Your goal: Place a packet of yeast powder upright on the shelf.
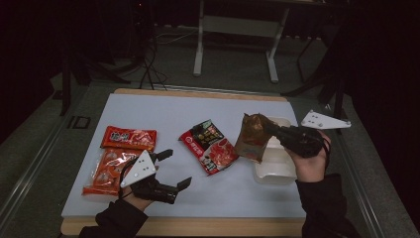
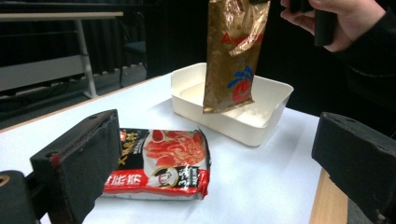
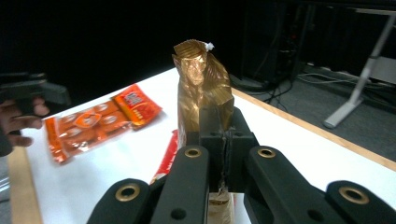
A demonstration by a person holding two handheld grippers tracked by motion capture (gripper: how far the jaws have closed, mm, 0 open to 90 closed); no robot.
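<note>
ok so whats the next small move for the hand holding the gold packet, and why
Probably lower it and open the jaws. The right gripper is shut on the gold packet's top, and the packet hangs upright with its bottom edge just above the white tray, so a short drop should land it inside. The left gripper is open near the red packet.

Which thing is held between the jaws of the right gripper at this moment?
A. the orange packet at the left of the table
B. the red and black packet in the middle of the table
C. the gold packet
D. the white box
C: the right gripper has its jaws shut on the top of the gold packet, which hangs over the white box, while the other packets lie on the table.
</note>
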